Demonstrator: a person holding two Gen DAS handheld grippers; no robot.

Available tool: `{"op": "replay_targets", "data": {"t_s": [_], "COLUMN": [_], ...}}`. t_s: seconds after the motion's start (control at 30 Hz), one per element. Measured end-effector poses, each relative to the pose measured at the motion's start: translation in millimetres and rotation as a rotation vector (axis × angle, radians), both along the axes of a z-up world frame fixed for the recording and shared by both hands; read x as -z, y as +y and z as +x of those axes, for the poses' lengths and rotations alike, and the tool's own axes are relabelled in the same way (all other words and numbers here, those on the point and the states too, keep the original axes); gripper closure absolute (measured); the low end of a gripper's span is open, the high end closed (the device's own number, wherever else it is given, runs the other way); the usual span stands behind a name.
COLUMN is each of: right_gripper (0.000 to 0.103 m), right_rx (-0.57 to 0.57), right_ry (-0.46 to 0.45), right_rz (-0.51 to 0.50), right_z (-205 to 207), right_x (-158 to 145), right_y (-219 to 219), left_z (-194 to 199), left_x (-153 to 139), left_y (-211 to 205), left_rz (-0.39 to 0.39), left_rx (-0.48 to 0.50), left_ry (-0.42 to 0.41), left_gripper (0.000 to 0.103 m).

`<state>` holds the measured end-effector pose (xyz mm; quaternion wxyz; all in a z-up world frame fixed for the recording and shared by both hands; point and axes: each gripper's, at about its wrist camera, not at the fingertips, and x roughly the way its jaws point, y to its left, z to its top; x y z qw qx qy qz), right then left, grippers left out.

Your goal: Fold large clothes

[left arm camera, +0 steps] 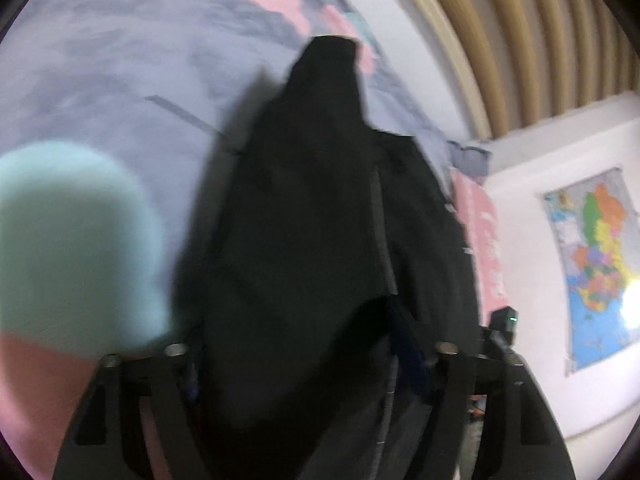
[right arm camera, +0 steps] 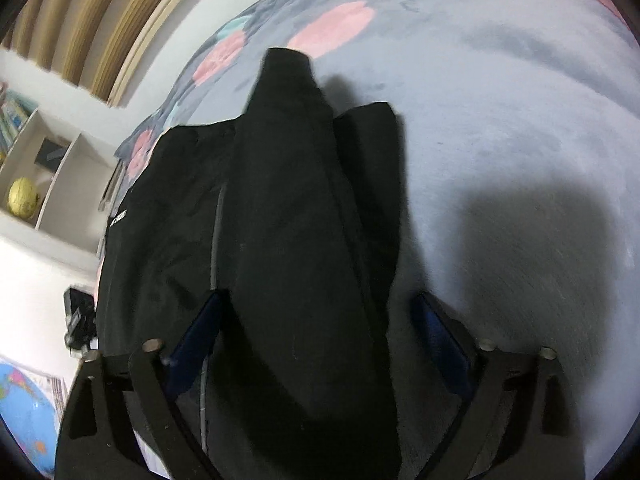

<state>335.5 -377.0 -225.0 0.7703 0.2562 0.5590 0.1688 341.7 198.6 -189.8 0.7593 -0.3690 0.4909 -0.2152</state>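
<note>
Lying across a lavender blanket [right arm camera: 500, 128] with pink and teal spots, the black jacket [right arm camera: 280, 208] fills the middle of both wrist views, one sleeve running up toward the top centre of each frame. A pale zipper line runs down the cloth just left of that sleeve in the right wrist view.

The right gripper [right arm camera: 320, 344] has its blue-padded fingers [right arm camera: 440, 344] spread wide, one on each side of the sleeve, so they are released and not pinching it.

The left gripper [left arm camera: 304, 360] sits at the bottom of its frame with dark cloth bunched between its fingers [left arm camera: 412, 356]; whether they are clenched on the jacket cannot be told, since the fabric hides them and the view is blurred.

A colourful wall map [left arm camera: 596, 264] hangs at the right of the left wrist view.
</note>
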Motion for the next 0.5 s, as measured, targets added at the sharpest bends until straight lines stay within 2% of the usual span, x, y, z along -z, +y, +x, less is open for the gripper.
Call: {"op": "replay_targets", "data": {"t_s": [0.03,0.13,0.2,0.23,0.33,0.4,0.43,0.5], "right_gripper": [0.037,0.040,0.035,0.031,0.026,0.031,0.039,0.051], "right_rx": [-0.027,-0.067,-0.074,-0.067,-0.063,-0.069,-0.069,-0.063], "right_ry": [-0.013,-0.026,-0.015,0.005,0.057,0.034,0.025,-0.007], "right_rz": [0.045,0.013,0.030,0.076,0.187,0.172,0.159,0.138], "right_z": [-2.0,-5.3,-0.7,3.7,18.8,19.5,18.4,11.5], "right_x": [-3.6,-10.5,-5.3,2.2,24.4,20.6,16.0,3.7], "right_y": [1.2,4.2,4.3,2.0,1.4,5.5,6.2,7.1], "left_z": [-0.9,-5.7,-0.5,1.7,8.0,5.7,1.8,-9.9], "left_x": [-2.9,-6.8,3.5,10.6,26.4,21.6,15.8,-1.3], "left_y": [1.3,7.3,4.5,2.7,2.3,-1.0,-4.8,-10.7], "left_rz": [-0.016,-0.095,-0.068,-0.065,-0.120,-0.102,-0.068,0.010], "left_rx": [0.003,0.022,0.020,0.020,0.010,-0.001,-0.014,-0.021], "left_ry": [-0.011,-0.041,0.007,0.032,0.080,0.068,0.046,-0.013], "left_gripper": [0.043,0.044,0.044,0.042,0.040,0.041,0.045,0.061]}}
